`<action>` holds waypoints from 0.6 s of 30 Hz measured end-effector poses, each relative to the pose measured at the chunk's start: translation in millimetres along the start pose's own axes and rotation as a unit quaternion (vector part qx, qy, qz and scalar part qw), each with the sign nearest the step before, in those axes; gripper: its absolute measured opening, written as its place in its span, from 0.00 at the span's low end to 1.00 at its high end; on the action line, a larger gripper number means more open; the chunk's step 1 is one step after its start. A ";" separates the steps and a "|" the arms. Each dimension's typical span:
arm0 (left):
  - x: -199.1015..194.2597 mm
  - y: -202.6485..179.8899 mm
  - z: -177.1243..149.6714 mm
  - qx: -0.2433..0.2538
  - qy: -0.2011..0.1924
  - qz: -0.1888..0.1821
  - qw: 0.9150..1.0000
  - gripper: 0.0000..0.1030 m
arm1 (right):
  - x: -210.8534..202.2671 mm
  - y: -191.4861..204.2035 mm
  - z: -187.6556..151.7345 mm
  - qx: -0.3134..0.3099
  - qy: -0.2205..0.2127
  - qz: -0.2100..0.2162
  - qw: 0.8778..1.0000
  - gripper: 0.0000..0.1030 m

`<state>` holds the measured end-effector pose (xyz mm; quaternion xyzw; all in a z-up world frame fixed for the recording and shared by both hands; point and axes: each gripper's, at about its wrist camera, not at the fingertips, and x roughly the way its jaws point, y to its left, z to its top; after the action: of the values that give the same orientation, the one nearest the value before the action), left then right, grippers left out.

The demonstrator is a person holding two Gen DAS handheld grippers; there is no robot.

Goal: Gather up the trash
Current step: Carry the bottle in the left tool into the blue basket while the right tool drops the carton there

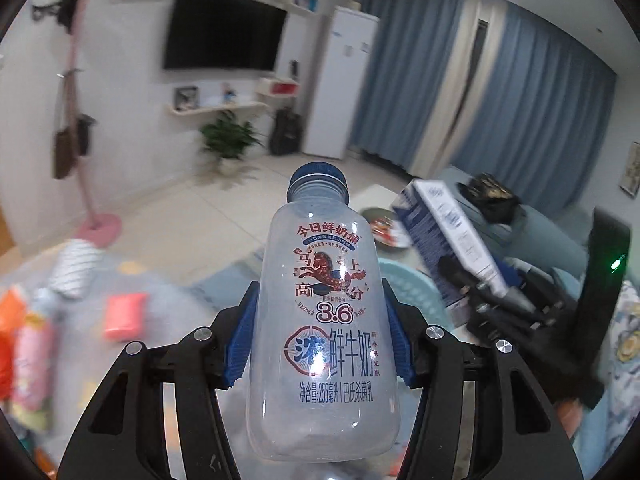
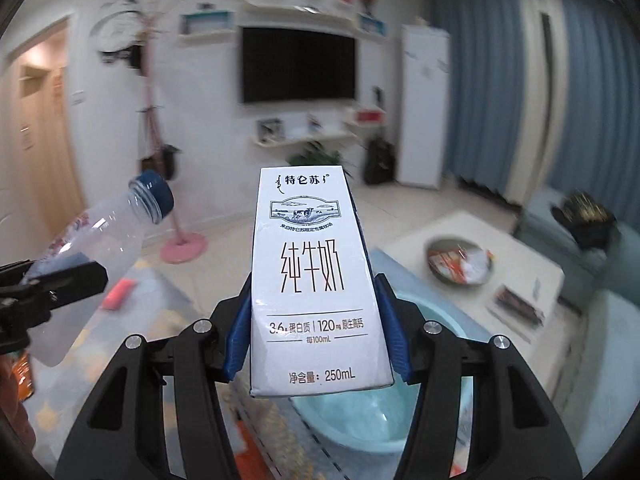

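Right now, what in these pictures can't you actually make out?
- Light blue bin: right view, milk carton hides most of its opening.
- Packets at far left: left view, motion blur.
- Dish contents: right view, blurred.
- Bottle base: left view, left gripper covers surroundings.

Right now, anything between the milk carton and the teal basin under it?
Nothing shows in that stretch. In the right wrist view the milk carton, clamped in the right gripper, hangs over the teal basin with only air between.
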<state>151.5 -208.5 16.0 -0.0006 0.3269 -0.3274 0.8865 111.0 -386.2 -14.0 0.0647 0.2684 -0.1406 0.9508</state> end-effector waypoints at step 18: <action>183.6 -42.4 -30.0 -0.013 0.168 -0.039 0.985 0.66 | 101.2 -92.3 -82.0 0.165 0.187 -0.100 0.963 0.57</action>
<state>214.5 -342.1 -104.8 0.0303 0.4752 -0.3532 0.8053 125.4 -481.3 -141.5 0.2191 0.4198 -0.2632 0.8406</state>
